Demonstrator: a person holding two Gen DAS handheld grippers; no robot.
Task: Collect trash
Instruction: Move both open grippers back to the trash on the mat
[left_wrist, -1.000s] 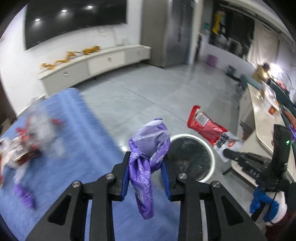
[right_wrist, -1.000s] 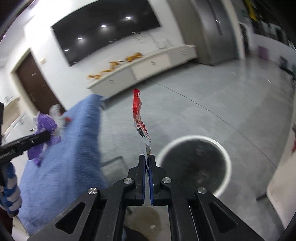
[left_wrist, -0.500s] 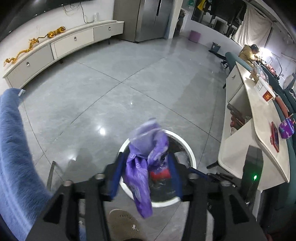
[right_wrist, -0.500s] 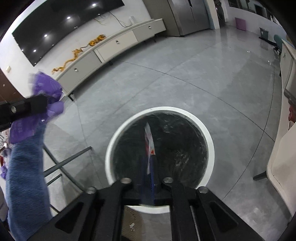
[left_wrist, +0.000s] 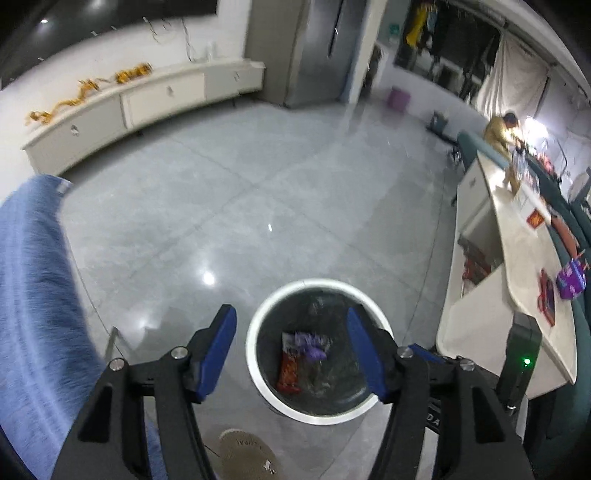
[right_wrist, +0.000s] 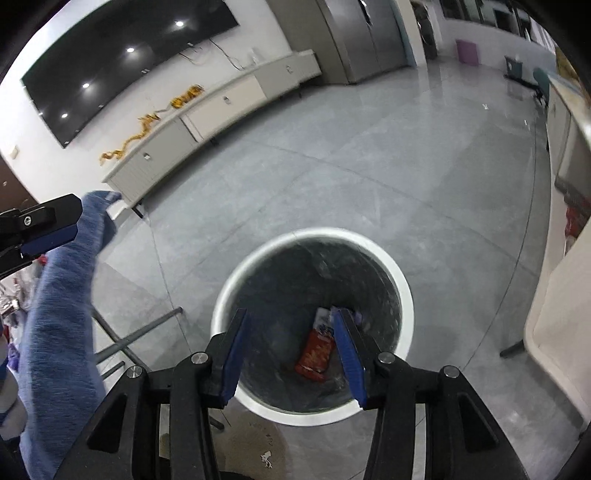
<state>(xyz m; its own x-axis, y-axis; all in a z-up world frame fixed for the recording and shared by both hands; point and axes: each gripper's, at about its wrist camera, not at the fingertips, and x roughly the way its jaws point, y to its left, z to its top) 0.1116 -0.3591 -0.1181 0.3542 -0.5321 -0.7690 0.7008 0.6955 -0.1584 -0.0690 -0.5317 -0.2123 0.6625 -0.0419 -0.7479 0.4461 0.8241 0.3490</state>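
In my left wrist view the fingers (left_wrist: 218, 350) of the left gripper (left_wrist: 291, 354) stand wide apart with nothing between them, hovering above the white-rimmed bin (left_wrist: 258, 373). Down in the bin I can see the purple bag (left_wrist: 308, 343) lying against the red snack wrapper (left_wrist: 290, 371), so I judge the drop step done for both. The blue-covered surface (left_wrist: 33, 295) runs along the left, and a white counter (left_wrist: 524, 266) with small items sits far right.

In my right wrist view the right gripper (right_wrist: 290, 354) is likewise spread wide and empty over the same bin (right_wrist: 402, 280), the red wrapper (right_wrist: 314, 354) visible between its fingers (right_wrist: 345, 350). Only this view shows the left gripper's finger (right_wrist: 44, 229) at the far left, and a blurred glimpse of more litter (right_wrist: 14, 295) beyond the blue surface (right_wrist: 59, 332). My next move, I'd say, calls for swinging both grippers back left to that surface for another piece.
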